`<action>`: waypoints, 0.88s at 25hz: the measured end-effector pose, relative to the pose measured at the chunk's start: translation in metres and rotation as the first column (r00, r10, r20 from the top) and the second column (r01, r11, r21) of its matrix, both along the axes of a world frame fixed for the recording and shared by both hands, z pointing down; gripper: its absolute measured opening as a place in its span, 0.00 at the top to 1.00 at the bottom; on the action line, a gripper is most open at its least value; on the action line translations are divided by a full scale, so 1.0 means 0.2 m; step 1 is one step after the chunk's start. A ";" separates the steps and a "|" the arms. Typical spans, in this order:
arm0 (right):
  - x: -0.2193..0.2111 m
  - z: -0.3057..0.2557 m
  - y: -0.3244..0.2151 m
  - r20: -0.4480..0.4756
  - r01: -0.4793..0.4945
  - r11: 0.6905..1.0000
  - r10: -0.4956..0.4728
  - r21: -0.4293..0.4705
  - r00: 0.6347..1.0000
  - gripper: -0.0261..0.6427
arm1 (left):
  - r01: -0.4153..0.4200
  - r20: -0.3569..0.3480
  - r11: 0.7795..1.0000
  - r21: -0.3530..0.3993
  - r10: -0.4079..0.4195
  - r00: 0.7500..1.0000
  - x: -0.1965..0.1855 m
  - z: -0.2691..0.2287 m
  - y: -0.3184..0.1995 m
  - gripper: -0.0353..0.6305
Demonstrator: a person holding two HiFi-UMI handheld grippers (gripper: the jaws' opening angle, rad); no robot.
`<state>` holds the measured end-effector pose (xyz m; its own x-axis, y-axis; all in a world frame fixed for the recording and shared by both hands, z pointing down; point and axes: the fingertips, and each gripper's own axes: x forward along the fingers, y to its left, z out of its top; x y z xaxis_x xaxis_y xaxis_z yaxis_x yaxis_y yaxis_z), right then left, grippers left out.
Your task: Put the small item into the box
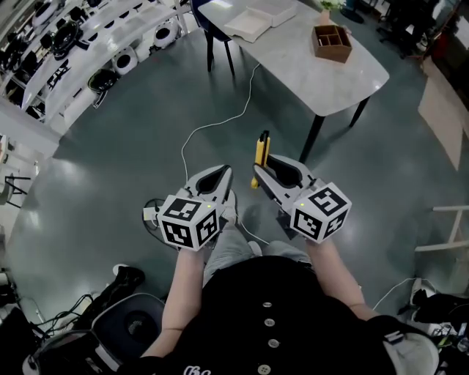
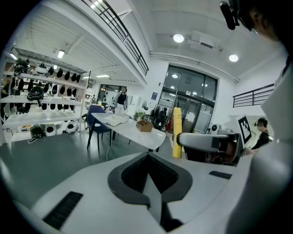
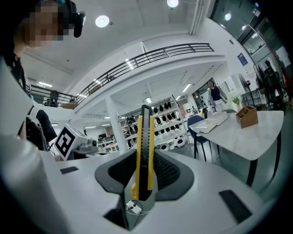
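Observation:
A yellow and black utility knife [image 1: 261, 149] stands up between the jaws of my right gripper [image 1: 264, 173], which is shut on it; the right gripper view shows the knife [image 3: 143, 151] clamped between the dark pads. My left gripper [image 1: 222, 174] is level with it on the left, shut with nothing in it [image 2: 148, 157]. Both are held over the grey floor, well short of the table [image 1: 322, 84]. A brown wooden box [image 1: 331, 42] with compartments sits on that table, also visible as the box [image 2: 144, 125] in the left gripper view and the box [image 3: 247, 116] in the right gripper view.
A white open carton [image 1: 253, 22] lies at the table's far end beside a blue chair [image 1: 209, 33]. A white cable [image 1: 220, 121] runs across the floor. Shelves of black and white gear [image 1: 66, 44] line the left. A dark bag [image 1: 121, 322] lies by my feet.

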<state>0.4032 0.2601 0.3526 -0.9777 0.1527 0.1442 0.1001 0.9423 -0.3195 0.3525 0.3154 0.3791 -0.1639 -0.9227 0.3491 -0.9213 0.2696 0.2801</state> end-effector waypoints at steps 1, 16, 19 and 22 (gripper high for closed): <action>-0.04 0.01 -0.02 -0.003 -0.005 1.000 0.005 0.001 1.000 0.78 | -0.004 -0.001 1.000 0.002 0.004 1.000 -0.04 0.00 -0.02 0.92; -0.76 -0.06 -0.28 -0.012 -0.089 0.996 0.089 0.031 0.996 0.78 | -0.107 -0.023 0.992 0.067 0.109 0.994 -0.76 -0.10 -0.34 0.92; -0.93 -0.08 -0.34 -0.011 -0.101 0.994 0.102 0.043 0.995 0.78 | -0.131 -0.012 0.989 0.066 0.132 0.991 -0.93 -0.12 -0.41 0.92; -1.11 -0.10 -0.39 0.003 -0.115 0.992 0.115 0.049 0.993 0.78 | -0.144 0.004 0.987 0.075 0.144 0.990 -1.12 -0.14 -0.45 0.92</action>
<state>0.1802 0.1821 0.3327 -0.9884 0.0317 0.1487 -0.0102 0.9620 -0.2728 0.1284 0.2247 0.3506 -0.0271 -0.9601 0.2784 -0.9486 0.1125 0.2957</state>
